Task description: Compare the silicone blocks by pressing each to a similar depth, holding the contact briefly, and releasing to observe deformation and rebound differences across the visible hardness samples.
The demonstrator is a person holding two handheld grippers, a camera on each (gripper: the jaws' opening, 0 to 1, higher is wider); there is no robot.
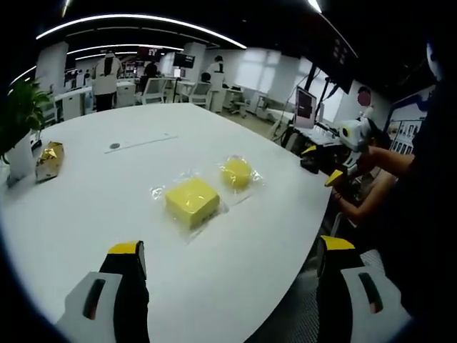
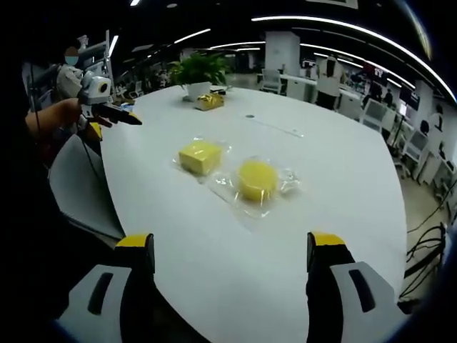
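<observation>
Two yellow silicone samples lie near the middle of the white table [image 1: 93, 186], each sealed in a clear bag: a square block [image 1: 191, 201] and, just beside it, a round block [image 1: 236, 172]. Both grippers hang back from the table edge, well apart from the samples. The left gripper [image 1: 232, 250] has its fingers spread wide with nothing between them, and the right gripper [image 2: 232, 243] is likewise released and empty, so no press has begun.

What could go wrong, as I judge it: the bags look loose and glossy on a smooth top, so a push that lands off-centre may skate the block sideways instead of sinking into it. The crinkled film may also mask a small dent or a slow rebound. With no depth stop in sight (just hands and eyes), the two presses may end up unequal and spoil the comparison.

The left gripper view takes the samples with the square block nearer, and shows a gold-wrapped object [image 1: 50, 159] beside a potted plant [image 1: 20, 114] at the far left, with people standing at desks beyond. The right gripper view comes from the other side, with the round block [image 2: 257, 179] nearer, and catches the left gripper [image 2: 107, 111] held out over the table's far edge.
</observation>
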